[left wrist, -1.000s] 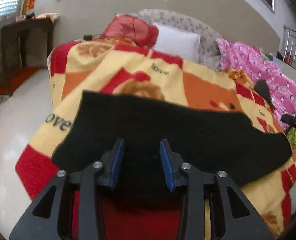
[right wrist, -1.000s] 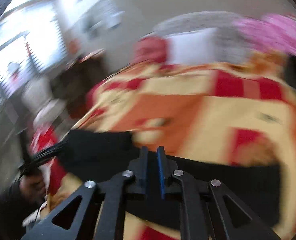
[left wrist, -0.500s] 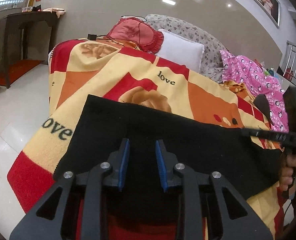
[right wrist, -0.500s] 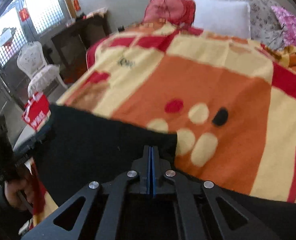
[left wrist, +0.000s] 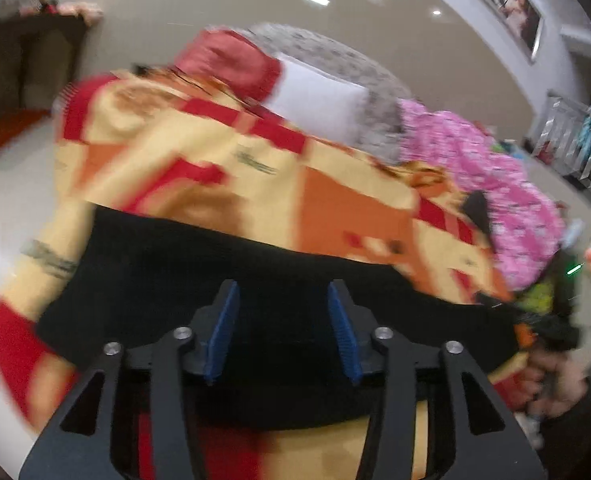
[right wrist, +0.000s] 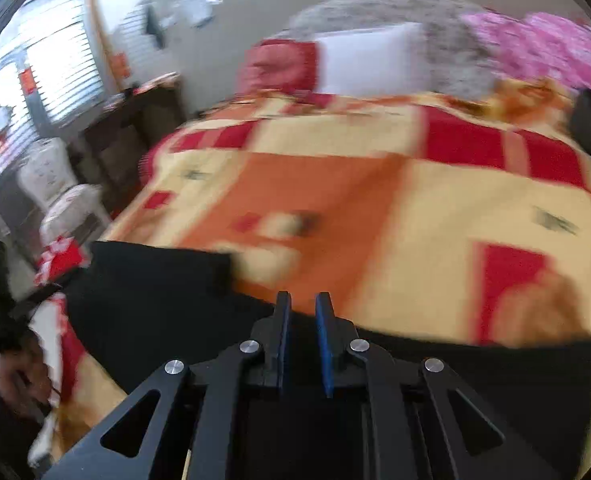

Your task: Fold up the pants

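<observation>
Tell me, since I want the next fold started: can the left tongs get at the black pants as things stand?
Probably yes. The left tongs stand open, having just widened, right over the black pants spread on the blanket, with nothing between them. The frame is blurred, so contact is unclear.

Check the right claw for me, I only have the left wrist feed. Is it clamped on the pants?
Observer: No. The right claw has just been opening. A narrow gap shows between its pads, with no cloth in it. The black pants lie under it.
Operator: Can you see my left hand from there?
Observer: Yes. The left hand shows at the far left edge of the right wrist view, wrapped round a dark handle, beside the left end of the pants.
Operator: Anything beside the bed that I'm missing?
Observer: A white chair stands below the window, off the left side of the bed in that view.
</observation>
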Demonstrator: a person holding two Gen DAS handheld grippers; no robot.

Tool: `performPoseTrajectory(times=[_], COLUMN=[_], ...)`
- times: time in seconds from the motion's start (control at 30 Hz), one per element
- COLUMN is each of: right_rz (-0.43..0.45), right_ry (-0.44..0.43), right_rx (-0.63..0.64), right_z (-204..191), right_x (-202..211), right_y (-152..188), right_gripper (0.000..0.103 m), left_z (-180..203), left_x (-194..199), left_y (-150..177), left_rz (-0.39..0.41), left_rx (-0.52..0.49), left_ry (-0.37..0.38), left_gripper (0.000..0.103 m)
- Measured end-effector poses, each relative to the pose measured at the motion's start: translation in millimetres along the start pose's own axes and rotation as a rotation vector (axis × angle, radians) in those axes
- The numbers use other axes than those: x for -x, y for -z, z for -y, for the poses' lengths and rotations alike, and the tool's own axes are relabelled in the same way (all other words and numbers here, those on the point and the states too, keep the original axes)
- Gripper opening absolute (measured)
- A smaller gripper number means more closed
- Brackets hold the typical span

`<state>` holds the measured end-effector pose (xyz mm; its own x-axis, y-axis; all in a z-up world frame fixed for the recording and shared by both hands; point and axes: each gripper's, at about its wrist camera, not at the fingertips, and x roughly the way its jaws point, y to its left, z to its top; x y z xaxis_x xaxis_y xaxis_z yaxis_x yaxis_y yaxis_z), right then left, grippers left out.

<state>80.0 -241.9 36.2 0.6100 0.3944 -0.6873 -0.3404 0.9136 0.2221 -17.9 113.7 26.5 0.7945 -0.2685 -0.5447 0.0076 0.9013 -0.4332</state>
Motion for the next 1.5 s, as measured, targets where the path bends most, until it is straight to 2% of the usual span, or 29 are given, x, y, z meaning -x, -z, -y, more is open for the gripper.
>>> performPoseTrajectory(times=[0.07,0.13,0.17,0.2,0.23,0.27,0.3,0.37,0.4,0.5,0.53,0.57,0.6,0.63,0.67,0.73,0.8,0.87,0.97,1.07,1.23,1.3,1.33,1.37,1.43,1.5], right_rz=[0.002,0.027,0.034,0.050,0.066,0.075,0.097,0.153,0.163,0.146,0.126,0.085,0.039,0.041,0.087,0.091,0.099,0.099,0.063,0.047,0.056,0.031,0.037,0.054,0.076,-0.004], right_ry=[0.041,0.114,0.114,0.078,0.089,0.148,0.167,0.092,0.072,0.012,0.020,0.077,0.134,0.145,0.123,0.095,0.067,0.026,0.074,0.137,0.151,0.183,0.210,0.200,0.175,0.204], right_rx=[-0.116,-0.221,-0.284,-0.340,-0.390,-0.388,-0.379,-0.366,-0.316,-0.183,-0.142,-0.120,-0.124,-0.139,-0.163,-0.218,-0.248,-0.238,-0.156,-0.094,-0.088,-0.110,-0.110,-0.098,-0.052,-0.017], right_z=[57.1,111.2,132.0,149.0,163.5,166.6,166.4,156.7,141.7,98.8,87.0,79.4,78.9,80.7,82.0,86.3,87.5,80.6,65.3,55.1,52.6,51.0,46.3,41.2,30.4,27.4], right_x=[14.6,30.2,36.3,41.0,50.3,57.7,65.8,81.4,86.0,83.7,79.6,69.4,59.8,55.0,57.1,56.7,57.9,55.4,54.4,45.4,44.5,47.3,51.3,54.8,57.4,41.4], right_y=[12.1,21.6,26.7,29.9,33.7,34.5,34.7,36.2,37.1,45.2,51.1,57.1,63.0,69.8,72.4,73.3,74.5,73.4,68.3,65.6,67.8,63.1,60.4,59.4,58.5,62.1], right_gripper=[0.015,0.015,0.008,0.003,0.000,0.011,0.011,0.011,0.011,0.015,0.025,0.031,0.032,0.033,0.035,0.037,0.045,0.069,0.087,0.092,0.093,0.089,0.079,0.074,0.074,0.075], left_z=[15.1,25.2,29.4,34.3,36.8,38.8,39.9,41.7,43.1,52.1,54.7,57.5,58.4,58.8,58.7,57.4,56.1,56.0,58.1,60.1,60.5,60.3,60.4,60.5,60.9,60.4], left_x=[-17.2,-31.8,-37.4,-43.4,-45.1,-44.6,-42.6,-43.5,-43.6,-45.6,-46.7,-48.0,-48.9,-49.4,-49.5,-50.2,-50.0,-51.3,-52.0,-52.3,-52.2,-52.2,-52.1,-52.2,-52.3,-52.2], left_y=[3.6,9.8,13.5,19.2,21.7,21.7,22.4,23.3,23.5,25.5,26.1,26.4,26.8,26.7,26.4,25.8,25.5,24.1,24.3,24.8,25.0,25.0,25.1,25.0,25.4,25.3], left_rz=[-0.059,-0.099,-0.110,-0.118,-0.112,-0.103,-0.101,-0.102,-0.102,-0.116,-0.122,-0.128,-0.131,-0.134,-0.136,-0.138,-0.141,-0.149,-0.157,-0.157,-0.156,-0.156,-0.156,-0.156,-0.156,-0.156], left_rx=[0.018,0.026,0.019,0.002,-0.013,-0.022,-0.024,-0.035,-0.046,-0.100,-0.117,-0.131,-0.137,-0.139,-0.138,-0.131,-0.124,-0.123,-0.129,-0.134,-0.134,-0.135,-0.135,-0.133,-0.134,-0.133], left_ry=[0.067,0.076,0.071,0.059,0.043,0.042,0.052,0.053,0.049,0.045,0.040,0.035,0.035,0.037,0.041,0.054,0.076,0.101,0.118,0.114,0.114,0.114,0.115,0.116,0.115,0.114], left_gripper=[0.048,0.048,0.048,0.048,0.048,0.051,0.056,0.059,0.060,0.078,0.080,0.083,0.084,0.086,0.087,0.088,0.094,0.100,0.103,0.103,0.103,0.103,0.103,0.103,0.103,0.103])
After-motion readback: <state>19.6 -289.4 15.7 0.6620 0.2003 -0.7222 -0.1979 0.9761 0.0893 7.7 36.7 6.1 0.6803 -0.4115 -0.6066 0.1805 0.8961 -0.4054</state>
